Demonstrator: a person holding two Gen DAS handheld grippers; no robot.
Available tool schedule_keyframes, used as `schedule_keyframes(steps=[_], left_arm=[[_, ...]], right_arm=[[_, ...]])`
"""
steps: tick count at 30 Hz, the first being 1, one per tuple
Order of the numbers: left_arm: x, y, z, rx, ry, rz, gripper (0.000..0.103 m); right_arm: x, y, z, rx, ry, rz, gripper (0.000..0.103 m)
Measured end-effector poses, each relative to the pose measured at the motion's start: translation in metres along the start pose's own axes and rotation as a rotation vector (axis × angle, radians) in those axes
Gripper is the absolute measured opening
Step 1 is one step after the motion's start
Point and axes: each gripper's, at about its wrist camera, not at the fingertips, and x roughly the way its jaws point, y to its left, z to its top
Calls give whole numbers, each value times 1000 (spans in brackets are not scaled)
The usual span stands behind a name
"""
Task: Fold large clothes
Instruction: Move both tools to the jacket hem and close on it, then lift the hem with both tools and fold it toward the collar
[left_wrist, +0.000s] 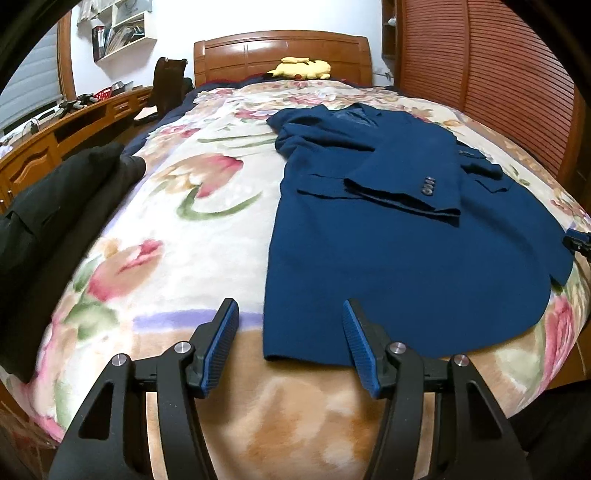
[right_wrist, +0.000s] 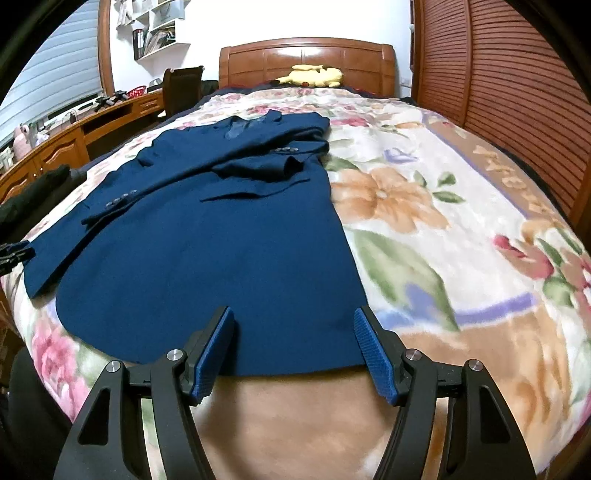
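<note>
Hovering over the blue jacket (right_wrist: 207, 258), both hand-held grippers (left_wrist: 291, 314) (right_wrist: 293, 321) gape, holding nothing.

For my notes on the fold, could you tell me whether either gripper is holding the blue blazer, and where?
Neither: the left gripper and right gripper stand open at the blue blazer's bottom hem.

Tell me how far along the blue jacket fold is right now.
Done: the blue jacket lies flat on the floral blanket with both sleeves folded across its front. In hand: the left gripper and right gripper are open at the bottom hem corners, gripping nothing yet. Left: grasp the hem and fold it up toward the collar.
</note>
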Motion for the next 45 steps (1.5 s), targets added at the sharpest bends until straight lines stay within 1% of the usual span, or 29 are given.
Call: schedule_keyframes(steps=[6, 9, 10, 12, 13, 14, 15, 16, 18, 19, 20, 21, 22, 24, 27, 31, 34, 36, 38, 42, 45], left_arm=[[6, 0, 2, 13, 21, -14, 59], [10, 2, 2, -9, 28, -39, 58], [10, 2, 2, -15, 29, -49, 55], [11, 2, 1, -23, 34, -83, 42], [10, 1, 0, -26, 35, -97, 40], [9, 1, 0, -24, 34, -95, 34], [8, 0, -1, -21, 34, -93, 26], [5, 1, -1, -27, 34, -97, 22], [0, 3, 0, -44, 29, -119, 12], [-4, 4, 1, -52, 23, -129, 10], [-9, 3, 2, -50, 16, -136, 8], [-13, 1, 3, -43, 9, -136, 6], [-19, -3, 4, -30, -6, -135, 6], [-29, -8, 6, -18, -33, -137, 5], [-43, -16, 9, 1, -68, -142, 5], [-49, -22, 13, 17, -83, -139, 5], [-46, -21, 14, 24, -78, -126, 5], [-42, -18, 13, 18, -68, -131, 5], [-36, -14, 12, 5, -49, -130, 5], [-19, -4, 10, -18, 2, -105, 6], [-15, -1, 5, -22, 12, -134, 5]], right_arm=[[6, 0, 7, 15, 22, -11, 69], [15, 2, 8, 24, 41, 14, 69], [16, 3, 9, 21, 48, 18, 69], [19, 6, 10, 15, 50, 31, 69], [20, 8, 11, 12, 51, 39, 68], [21, 10, 12, 7, 52, 47, 62], [22, 12, 12, 2, 53, 62, 54], [23, 14, 13, -3, 54, 75, 51], [23, 17, 12, -16, 50, 79, 39], [22, 18, 12, -16, 48, 82, 36], [22, 17, 12, -14, 44, 83, 25], [21, 15, 13, -8, 40, 84, 19], [20, 13, 14, 0, 37, 90, 17], [17, 8, 14, 18, 23, 107, 10], [10, 4, 15, 43, -4, 126, 7], [8, 5, 14, 35, -19, 117, 7], [10, 8, 12, 24, -10, 109, 7], [12, 8, 13, 23, -5, 108, 7], [14, 8, 12, 21, -2, 106, 7], [14, 10, 13, 15, 4, 100, 7], [14, 11, 13, 16, 5, 95, 7]])
